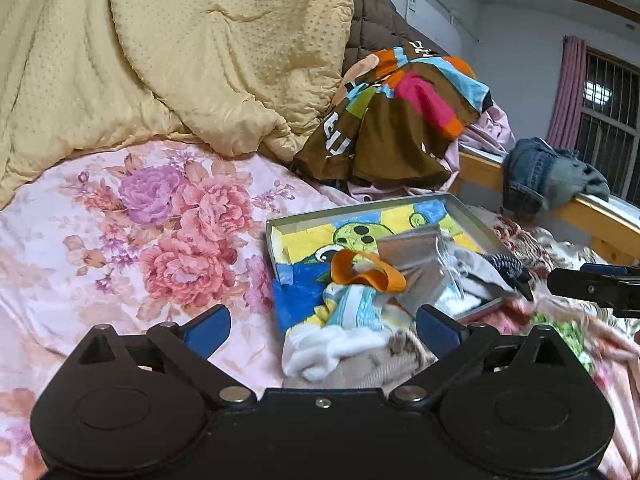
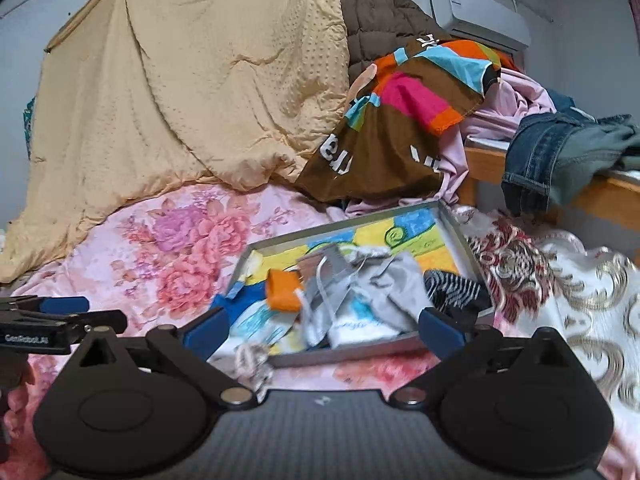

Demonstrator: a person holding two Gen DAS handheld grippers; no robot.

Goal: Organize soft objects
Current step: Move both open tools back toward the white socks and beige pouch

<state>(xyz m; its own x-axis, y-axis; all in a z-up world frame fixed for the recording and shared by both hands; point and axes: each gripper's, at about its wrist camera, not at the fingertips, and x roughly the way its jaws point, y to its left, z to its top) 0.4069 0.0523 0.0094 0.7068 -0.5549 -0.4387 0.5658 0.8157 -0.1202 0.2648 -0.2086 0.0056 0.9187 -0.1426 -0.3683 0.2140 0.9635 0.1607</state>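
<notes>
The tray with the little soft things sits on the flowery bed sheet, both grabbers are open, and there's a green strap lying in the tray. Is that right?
Almost. The strap lying in the tray is orange, not green; the left wrist view shows it clearly. The rest holds: the tray sits on the flowery bed sheet, and both the left gripper and the right gripper are open.

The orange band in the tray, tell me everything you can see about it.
The orange band is a flat strip of what looks like fabric or elastic, curled into an open loop. It lies loose in the shallow grey tray, on top of the pile of small cloth items, beside a grey pouch and above a pale blue-and-white piece. Neither gripper touches it; both stand open short of the tray.
</notes>
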